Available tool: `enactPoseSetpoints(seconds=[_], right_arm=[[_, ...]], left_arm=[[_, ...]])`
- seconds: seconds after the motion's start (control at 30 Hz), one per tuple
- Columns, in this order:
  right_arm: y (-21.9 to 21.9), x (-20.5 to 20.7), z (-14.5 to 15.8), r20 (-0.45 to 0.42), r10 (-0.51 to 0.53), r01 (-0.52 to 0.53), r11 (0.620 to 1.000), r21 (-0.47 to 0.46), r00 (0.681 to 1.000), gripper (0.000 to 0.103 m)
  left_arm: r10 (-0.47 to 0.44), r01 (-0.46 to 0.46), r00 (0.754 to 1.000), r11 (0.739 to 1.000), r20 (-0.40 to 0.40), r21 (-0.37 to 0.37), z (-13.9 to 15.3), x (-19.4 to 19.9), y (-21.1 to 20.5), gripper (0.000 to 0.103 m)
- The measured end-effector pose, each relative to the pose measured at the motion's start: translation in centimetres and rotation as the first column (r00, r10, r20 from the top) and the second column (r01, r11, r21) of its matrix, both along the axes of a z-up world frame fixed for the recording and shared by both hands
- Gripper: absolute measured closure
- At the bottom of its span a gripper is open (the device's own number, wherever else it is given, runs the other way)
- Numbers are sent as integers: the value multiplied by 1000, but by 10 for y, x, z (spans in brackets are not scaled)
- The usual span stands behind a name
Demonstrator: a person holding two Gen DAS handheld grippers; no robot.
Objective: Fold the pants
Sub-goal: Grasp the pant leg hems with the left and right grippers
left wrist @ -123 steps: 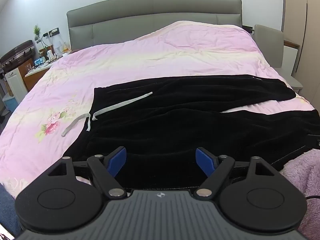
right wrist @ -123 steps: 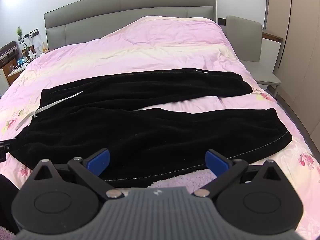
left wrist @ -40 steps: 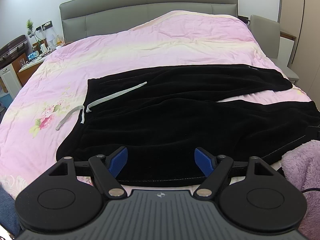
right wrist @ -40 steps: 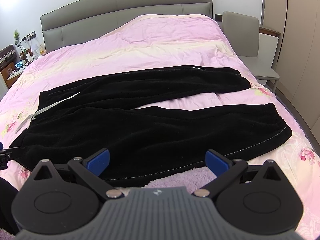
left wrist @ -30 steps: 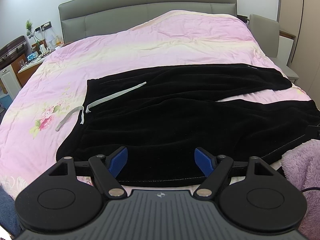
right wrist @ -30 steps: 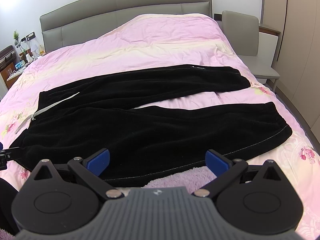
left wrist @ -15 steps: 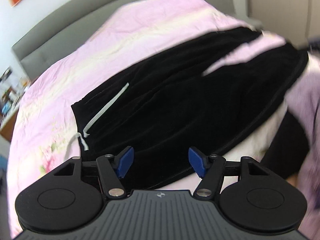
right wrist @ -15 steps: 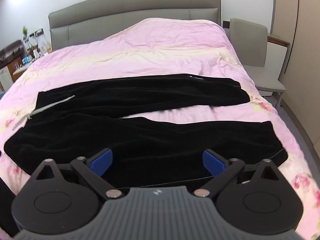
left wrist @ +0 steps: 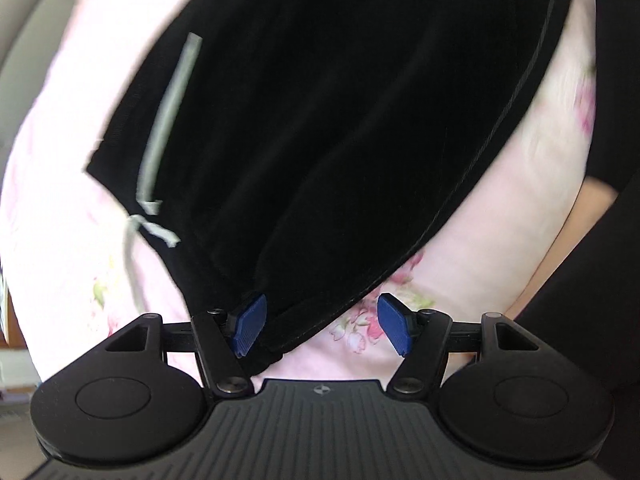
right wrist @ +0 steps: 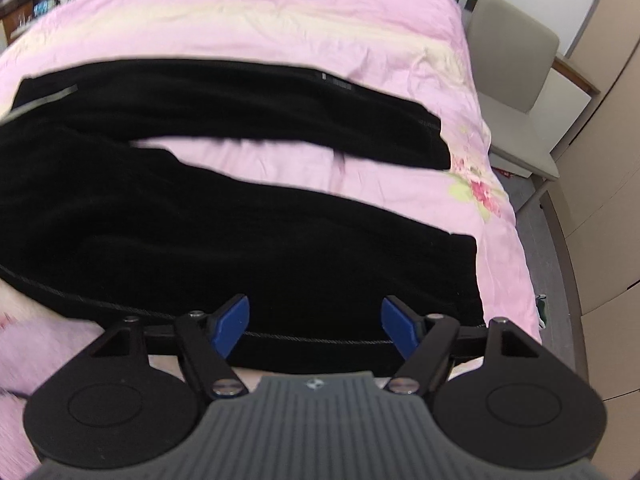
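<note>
Left wrist view: the left gripper (left wrist: 320, 326), jaws wide and empty, straddles the near waist corner of the black pants (left wrist: 340, 120), which lie flat on the pink duvet (left wrist: 500, 240). The right gripper (right wrist: 316, 326), equally open and empty, hovers over the near leg's outer seam by the cuff. The fabric looks soft, limp and fairly light, so pinching these seamed edges should give the surest hold.

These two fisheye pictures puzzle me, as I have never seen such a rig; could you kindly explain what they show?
A person holds a two-finger gripper in each hand, and each carries a camera looking along its blue-padded fingers. One view comes from the left gripper, the other from the right gripper. Black pants lie spread on a pink bedspread, with a grey drawstring at the waist. Both grippers are open and hold nothing: the left is at the near waist corner, the right at the near leg's hem end. A chair stands beside the bed.
</note>
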State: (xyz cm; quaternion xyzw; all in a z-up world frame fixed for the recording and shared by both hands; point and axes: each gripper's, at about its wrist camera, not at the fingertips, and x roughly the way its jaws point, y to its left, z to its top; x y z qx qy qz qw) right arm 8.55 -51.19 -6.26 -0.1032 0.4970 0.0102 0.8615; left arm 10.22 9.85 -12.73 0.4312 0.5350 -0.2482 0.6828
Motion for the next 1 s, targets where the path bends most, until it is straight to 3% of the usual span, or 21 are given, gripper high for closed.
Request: enactPoseSetpoints(seconds=[0.17,0.23,0.33,0.43,0.53,0.6,0.67,0.7,0.77,0.9,1.0], right_arm=[[-22,6,-28,-73,58,-61,997,-50,996,32],[-26,6,-39,-111,126,-137,986,-93,986,27],[-29,5,-59,-183,233,-264,950,-165,955,23],[-26,5,-79,-232,335,-380,905,-189,913,23],[-14,3,-94,-237,432,-481,848,-221,870,23],[-9,1,-102,-235,472,-521,819,-238,850,32],[-9,-3,-104,-236,494,-542,810,-225,837,54],[-11,-6,-103,-229,496,-542,810,-225,837,58],[-13,-12,-101,-212,484,-527,805,-273,849,82],[-16,-24,-84,-151,448,-473,830,-295,881,96],[-13,-27,-63,-72,417,-416,847,-330,906,100]], left_arm=[[-98,101,995,991,-37,85,-42,5,-12,27],[-146,150,988,981,-44,121,-54,3,-19,23],[-194,199,980,965,-45,171,-68,2,-23,19],[-164,170,985,969,-47,182,-72,8,-24,11],[-144,149,989,971,-37,185,-74,11,-20,14],[-129,130,991,975,-18,178,-70,7,-19,30],[-89,84,996,985,31,154,-61,4,-14,49],[-59,52,997,990,52,133,-55,4,-9,57],[-3,-7,994,996,110,89,-43,1,-2,69],[89,-92,972,996,220,1,-17,-3,7,76],[202,-181,935,979,290,-98,11,-2,14,77]])
